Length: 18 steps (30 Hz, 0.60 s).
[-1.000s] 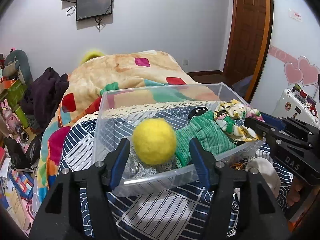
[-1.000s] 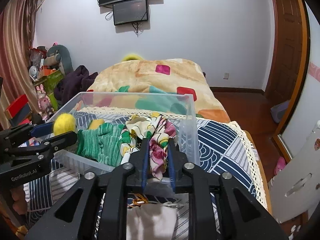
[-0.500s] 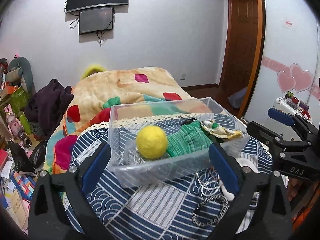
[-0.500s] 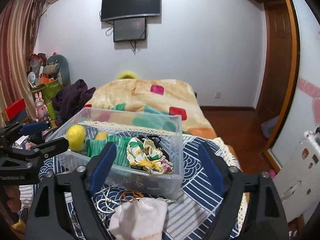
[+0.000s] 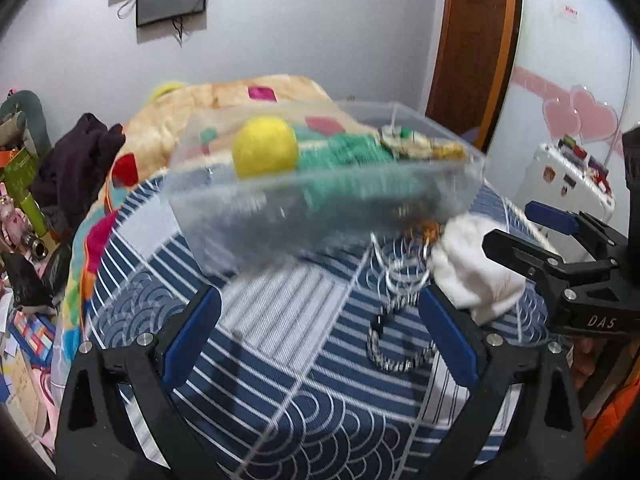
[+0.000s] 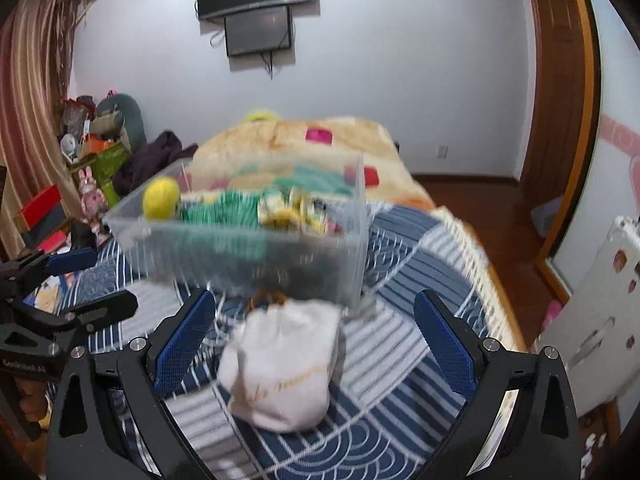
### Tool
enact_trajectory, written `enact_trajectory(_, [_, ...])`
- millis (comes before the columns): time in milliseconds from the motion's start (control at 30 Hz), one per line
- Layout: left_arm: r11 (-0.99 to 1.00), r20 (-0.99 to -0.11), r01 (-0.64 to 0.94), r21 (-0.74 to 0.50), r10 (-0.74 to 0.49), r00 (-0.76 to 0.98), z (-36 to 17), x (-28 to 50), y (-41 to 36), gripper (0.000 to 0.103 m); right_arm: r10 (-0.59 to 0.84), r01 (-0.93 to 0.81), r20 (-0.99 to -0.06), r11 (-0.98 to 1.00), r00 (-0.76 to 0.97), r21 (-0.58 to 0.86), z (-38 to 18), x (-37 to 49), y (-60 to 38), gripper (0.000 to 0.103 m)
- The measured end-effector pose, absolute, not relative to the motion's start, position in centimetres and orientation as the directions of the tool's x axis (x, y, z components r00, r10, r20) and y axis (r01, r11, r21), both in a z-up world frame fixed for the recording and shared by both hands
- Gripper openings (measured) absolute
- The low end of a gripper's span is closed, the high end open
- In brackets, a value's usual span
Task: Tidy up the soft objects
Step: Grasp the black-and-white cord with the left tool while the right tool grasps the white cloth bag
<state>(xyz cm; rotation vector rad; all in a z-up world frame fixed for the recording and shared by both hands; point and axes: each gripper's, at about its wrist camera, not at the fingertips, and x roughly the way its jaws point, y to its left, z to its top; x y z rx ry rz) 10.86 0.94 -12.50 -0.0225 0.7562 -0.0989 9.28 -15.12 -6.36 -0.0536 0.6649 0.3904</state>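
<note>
A clear plastic bin stands on the blue striped cloth and holds a yellow felt ball, a green knit piece and a floral cloth. It also shows in the right wrist view with the ball. A white drawstring pouch lies in front of the bin, between my right gripper's open jaws. My left gripper is open and empty, back from the bin. The pouch lies to its right. Both views are blurred.
Metal chains and a spring coil lie on the cloth beside the pouch. A patterned blanket covers the bed behind the bin. Clutter and toys stand at the left. A white case stands at the right.
Both grippers opened and let go of the ball and the floral cloth, which now lie in the bin. Both have pulled back and tilted down toward the pouch and chains.
</note>
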Motion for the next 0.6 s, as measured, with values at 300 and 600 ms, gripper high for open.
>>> enact_trajectory(300, [0.990, -0.718, 0.127, -0.067, -0.136, 0.682, -15.2, 10.7, -0.6, 0.060, 0.345, -0.368, -0.692, 0.922, 0.634, 0.123, -9.3, 8.5, -15.2, 0.087])
enact_trajectory(600, [0.985, -0.702, 0.164, -0.055, -0.155, 0.695, -15.1, 9.5, -1.1, 0.009, 0.387, -0.415, -0.689, 0.899, 0.613, 0.136, -9.1, 7.6, -14.6, 0.037])
